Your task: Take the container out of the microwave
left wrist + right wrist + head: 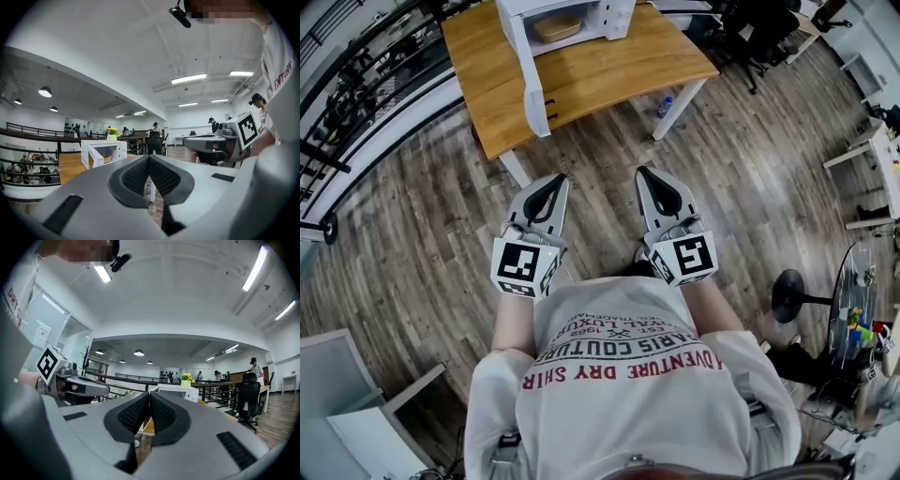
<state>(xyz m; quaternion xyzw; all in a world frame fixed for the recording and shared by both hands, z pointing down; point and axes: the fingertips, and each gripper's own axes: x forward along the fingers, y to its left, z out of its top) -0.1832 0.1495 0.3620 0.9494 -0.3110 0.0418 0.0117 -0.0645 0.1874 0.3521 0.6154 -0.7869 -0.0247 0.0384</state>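
Grippers first: the left gripper [148, 157] and the right gripper [149, 393] are held level and side by side in front of the person's chest. Each has its jaws pressed together with nothing between them.

Wooden floor [609, 197] lies between the person and the table [619, 70], so neither gripper is near the work yet.

The microwave [614, 11] sits on the table's far part with its door [534, 94] swung out toward the person, reaching past the near table edge. The container [557, 27], tan and shallow, rests inside the cavity, untouched.

Judgement: this is the approach, and the task has hardly begun.
- Step up square to the cavity.
- Part the jaws of one gripper before reaching in.
- Enter level and take the container by its rim.
- Draw it straight back without tipping it.

The open door stands on the left of the opening and is the main thing to clip. Coming in from its right looks safer.

A bottle [665, 106] stands on the floor under the table by a leg. An office chair [759, 37] is beyond the table's right end, and a railing [366, 84] runs along the left. None of them crosses the path.
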